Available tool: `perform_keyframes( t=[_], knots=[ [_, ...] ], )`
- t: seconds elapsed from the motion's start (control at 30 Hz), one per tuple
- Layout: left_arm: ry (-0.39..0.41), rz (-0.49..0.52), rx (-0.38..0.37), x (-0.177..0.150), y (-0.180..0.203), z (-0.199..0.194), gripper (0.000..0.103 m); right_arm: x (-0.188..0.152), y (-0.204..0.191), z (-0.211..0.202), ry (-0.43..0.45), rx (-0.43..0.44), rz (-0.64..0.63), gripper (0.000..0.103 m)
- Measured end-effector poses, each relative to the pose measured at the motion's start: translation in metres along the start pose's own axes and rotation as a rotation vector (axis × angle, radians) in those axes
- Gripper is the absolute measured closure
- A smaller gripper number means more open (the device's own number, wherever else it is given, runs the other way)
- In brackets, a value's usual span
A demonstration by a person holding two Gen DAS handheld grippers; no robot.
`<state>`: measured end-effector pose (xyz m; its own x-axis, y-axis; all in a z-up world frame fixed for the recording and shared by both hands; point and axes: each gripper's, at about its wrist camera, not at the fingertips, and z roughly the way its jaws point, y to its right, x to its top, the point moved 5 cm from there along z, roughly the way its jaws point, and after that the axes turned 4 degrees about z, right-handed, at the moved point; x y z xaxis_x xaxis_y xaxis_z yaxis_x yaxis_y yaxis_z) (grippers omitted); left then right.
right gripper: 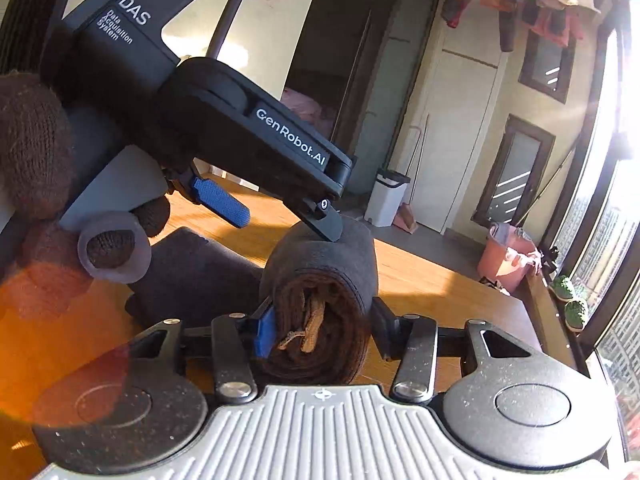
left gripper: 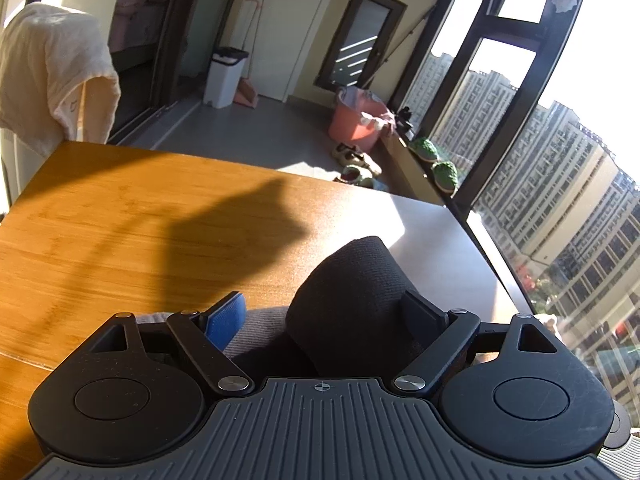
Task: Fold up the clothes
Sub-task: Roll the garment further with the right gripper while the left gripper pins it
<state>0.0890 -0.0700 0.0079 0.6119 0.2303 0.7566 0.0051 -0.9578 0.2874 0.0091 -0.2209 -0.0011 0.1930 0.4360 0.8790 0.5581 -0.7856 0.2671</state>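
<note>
Beyond wooden table (left gripper: 100, 208), white bin (left gripper: 224, 76), pink bucket (left gripper: 356, 120)

Black rolled garment (right gripper: 320, 264); orange-brown wooden table (left gripper: 100, 220).

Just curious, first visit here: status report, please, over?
Right gripper shut on roll. Left gripper open around roll's far end, one finger touching. Another dark cloth beside it on table; nothing blocking.

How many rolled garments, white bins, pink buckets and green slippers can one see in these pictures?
Rolled garment: 1
White bin: 1
Pink bucket: 1
Green slippers: 2
Total: 5
</note>
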Motion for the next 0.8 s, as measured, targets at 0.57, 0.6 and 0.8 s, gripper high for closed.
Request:
perform_keyframes(
  t=[0.57,0.6,0.8],
  knots=[
    [0.008,0.106,0.105,-0.009,-0.007,-0.006,0.014,0.003,0.025,-0.034,0.042,0.404,0.301,0.045],
    [0.01,0.109,0.111,-0.01,-0.009,-0.006,0.014,0.004,0.037,-0.033,0.044,0.424,0.391,0.045],
    [0.014,0.077,0.104,-0.015,-0.02,-0.01,0.012,-0.018,0.05,0.026,-0.098,0.375,0.64,0.035]
  ],
)
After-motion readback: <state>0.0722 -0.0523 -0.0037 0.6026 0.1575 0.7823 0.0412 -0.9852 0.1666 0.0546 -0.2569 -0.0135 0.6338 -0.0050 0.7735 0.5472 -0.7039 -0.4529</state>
